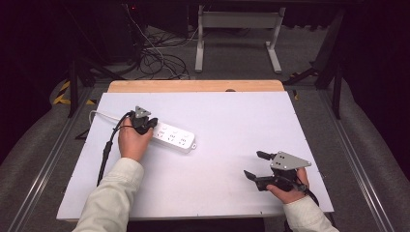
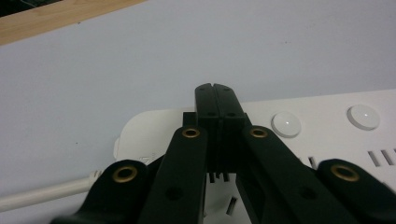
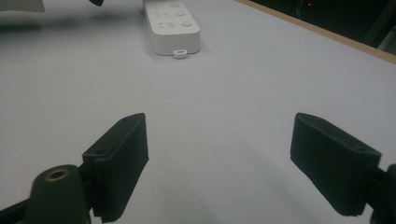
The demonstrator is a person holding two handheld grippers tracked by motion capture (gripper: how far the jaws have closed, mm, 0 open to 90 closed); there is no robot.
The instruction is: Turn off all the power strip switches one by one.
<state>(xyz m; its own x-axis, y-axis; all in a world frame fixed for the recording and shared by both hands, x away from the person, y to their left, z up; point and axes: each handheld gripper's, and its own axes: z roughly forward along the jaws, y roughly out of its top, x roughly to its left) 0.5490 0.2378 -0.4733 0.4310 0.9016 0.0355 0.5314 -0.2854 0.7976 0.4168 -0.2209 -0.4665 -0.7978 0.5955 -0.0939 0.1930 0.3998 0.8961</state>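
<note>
Power strip (image 1: 171, 136): white, long axis running left-far to right-near. Left gripper (image 2: 215, 95) clenched empty, jaws together over its cord end. Right gripper (image 1: 256, 165) released, well apart at near right.

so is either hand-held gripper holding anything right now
Nothing is held. The left hand-held gripper is shut with its jaws together over the cord end of the power strip; the right hand-held gripper is open over bare table.

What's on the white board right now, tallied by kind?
Power strip: 1, white, with cord
Left gripper: 1, shut, over the strip's cord end
Right gripper: 1, open, apart from the strip
Total: 3
</note>
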